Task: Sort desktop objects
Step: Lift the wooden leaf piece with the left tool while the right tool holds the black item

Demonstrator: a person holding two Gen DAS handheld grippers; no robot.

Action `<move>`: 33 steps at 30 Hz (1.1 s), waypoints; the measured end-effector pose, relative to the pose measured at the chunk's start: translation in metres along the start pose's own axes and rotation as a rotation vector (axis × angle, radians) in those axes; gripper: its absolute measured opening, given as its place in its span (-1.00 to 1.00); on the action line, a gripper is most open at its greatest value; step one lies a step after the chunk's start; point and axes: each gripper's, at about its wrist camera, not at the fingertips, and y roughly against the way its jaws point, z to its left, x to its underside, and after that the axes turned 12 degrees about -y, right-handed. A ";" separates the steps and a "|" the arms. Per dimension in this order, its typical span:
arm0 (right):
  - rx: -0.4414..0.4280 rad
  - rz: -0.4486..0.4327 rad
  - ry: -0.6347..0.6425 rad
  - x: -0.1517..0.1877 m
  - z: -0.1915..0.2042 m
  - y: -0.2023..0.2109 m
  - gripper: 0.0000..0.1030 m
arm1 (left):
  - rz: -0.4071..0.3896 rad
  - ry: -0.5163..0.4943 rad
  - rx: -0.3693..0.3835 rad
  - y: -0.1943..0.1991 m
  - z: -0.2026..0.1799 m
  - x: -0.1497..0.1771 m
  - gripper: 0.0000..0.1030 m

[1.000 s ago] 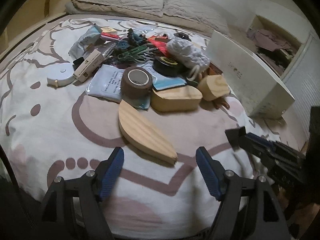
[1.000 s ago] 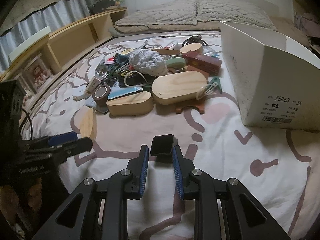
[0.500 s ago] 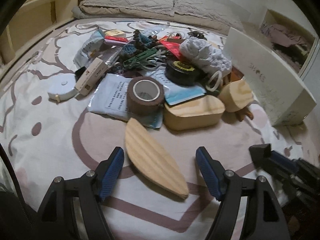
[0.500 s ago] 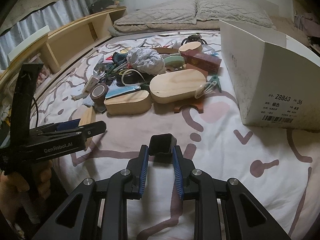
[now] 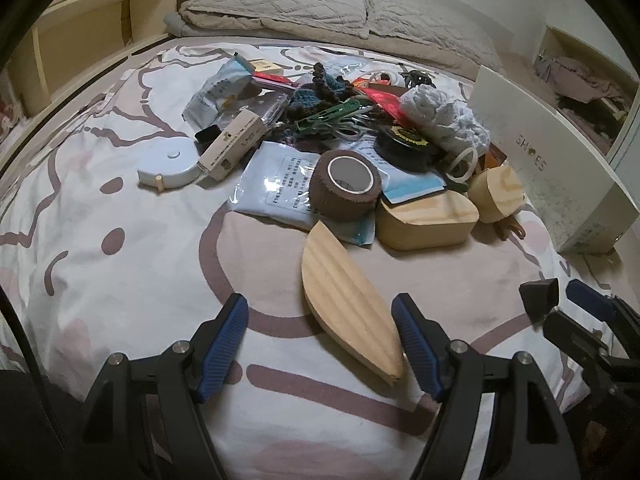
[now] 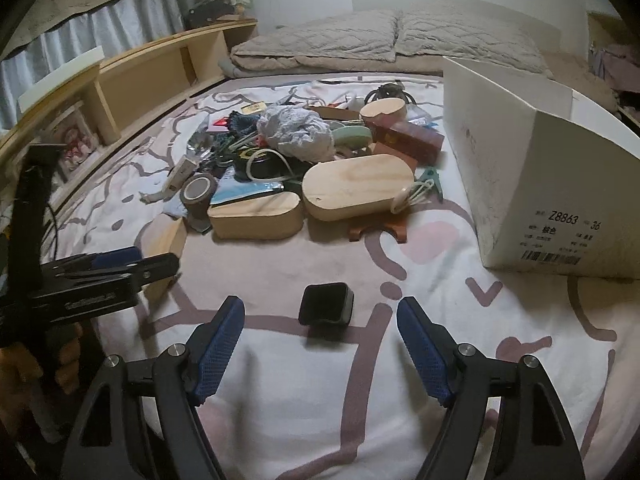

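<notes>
A small black box (image 6: 326,305) lies on the bedspread between the open fingers of my right gripper (image 6: 320,344), free of them; it also shows in the left wrist view (image 5: 540,297). My left gripper (image 5: 320,344) is open around the near end of a flat oval wooden lid (image 5: 348,296). Behind lies a pile: a brown tape roll (image 5: 345,184), oval wooden boxes (image 6: 256,214) (image 6: 358,186), a white tape measure (image 5: 170,163), crumpled white cloth (image 6: 298,130), packets, clips and cords.
A white shoe box (image 6: 536,184) stands at the right of the pile. A wooden shelf (image 6: 140,80) runs along the left side of the bed. Pillows (image 6: 384,38) lie at the far end. The left gripper shows at the left in the right wrist view (image 6: 120,272).
My right gripper has opened and let go of the small black box, which now lies on the bedspread. My left gripper has moved forward around the wooden lid.
</notes>
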 end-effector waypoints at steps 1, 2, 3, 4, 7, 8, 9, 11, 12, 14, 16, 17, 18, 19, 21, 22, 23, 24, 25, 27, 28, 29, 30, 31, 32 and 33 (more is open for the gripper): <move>0.008 -0.001 0.000 0.000 0.000 -0.002 0.52 | 0.000 0.001 0.004 0.001 0.000 0.000 0.39; 0.013 -0.002 0.000 -0.001 0.001 -0.004 0.52 | 0.000 0.002 0.009 0.001 0.000 0.000 0.32; 0.014 -0.003 0.002 -0.001 0.001 -0.006 0.50 | 0.000 0.003 0.012 0.000 0.000 0.000 0.25; 0.015 -0.007 0.004 -0.001 0.002 -0.007 0.36 | 0.001 0.004 0.017 -0.001 0.000 -0.001 0.23; 0.027 -0.003 0.007 -0.001 0.003 -0.013 0.01 | 0.002 -0.001 0.026 -0.003 -0.003 -0.003 0.11; 0.025 0.007 0.007 -0.001 0.004 -0.017 -0.07 | 0.003 -0.005 0.028 -0.003 -0.003 -0.003 0.08; 0.024 0.011 0.010 -0.001 0.004 -0.018 -0.09 | 0.003 -0.011 0.029 -0.004 -0.005 -0.003 0.05; 0.028 0.012 0.022 0.001 0.006 -0.020 -0.13 | 0.003 -0.017 0.033 -0.004 -0.006 -0.003 0.00; 0.032 0.012 0.029 0.002 0.006 -0.020 -0.16 | 0.003 -0.017 0.036 -0.004 -0.006 -0.003 -0.02; 0.029 0.011 0.027 0.003 0.005 -0.020 -0.24 | 0.003 -0.014 0.044 -0.004 -0.006 -0.003 -0.06; 0.016 0.007 0.017 0.002 0.003 -0.020 -0.39 | 0.003 -0.008 0.053 -0.005 -0.005 -0.004 -0.16; 0.011 0.005 0.011 0.001 0.002 -0.019 -0.45 | 0.003 -0.004 0.057 -0.005 -0.004 -0.004 -0.16; 0.008 0.005 0.006 0.001 0.000 -0.019 -0.46 | 0.001 -0.001 0.060 -0.005 -0.003 -0.004 -0.17; 0.004 0.004 0.002 0.001 0.000 -0.018 -0.47 | 0.000 0.001 0.065 -0.004 -0.002 -0.004 -0.17; -0.004 -0.002 -0.001 0.000 -0.001 -0.016 -0.47 | -0.002 0.006 0.071 -0.004 -0.001 -0.004 -0.18; -0.007 -0.004 0.000 0.000 -0.001 -0.016 -0.47 | -0.003 0.009 0.074 -0.003 0.000 -0.004 -0.18; -0.007 -0.001 0.001 0.000 0.000 -0.016 -0.47 | -0.003 0.011 0.074 -0.002 0.000 -0.004 -0.22; -0.004 0.003 0.002 0.000 0.000 -0.017 -0.47 | -0.003 0.013 0.075 -0.002 0.001 -0.004 -0.24; 0.000 0.008 0.003 0.000 0.000 -0.018 -0.47 | -0.004 0.014 0.077 -0.001 0.001 -0.004 -0.26; 0.007 0.018 0.002 0.002 -0.001 -0.020 -0.47 | -0.005 0.016 0.079 0.000 0.001 -0.003 -0.28; 0.007 0.018 0.002 0.003 -0.001 -0.020 -0.47 | -0.006 0.014 0.081 0.001 0.001 -0.003 -0.29; 0.005 0.017 0.003 0.003 -0.001 -0.020 -0.51 | -0.007 0.012 0.083 0.002 0.001 -0.002 -0.30; 0.006 0.018 0.004 0.003 -0.001 -0.020 -0.51 | -0.008 0.010 0.084 0.003 0.000 -0.002 -0.30; 0.007 0.016 0.004 0.003 -0.001 -0.019 -0.52 | -0.011 0.008 0.085 0.004 0.000 -0.002 -0.30; 0.010 0.014 0.004 0.003 -0.001 -0.018 -0.52 | -0.013 0.007 0.086 0.005 0.000 -0.002 -0.31; 0.010 0.014 0.006 0.003 -0.001 -0.018 -0.52 | -0.017 0.006 0.087 0.006 -0.001 -0.002 -0.31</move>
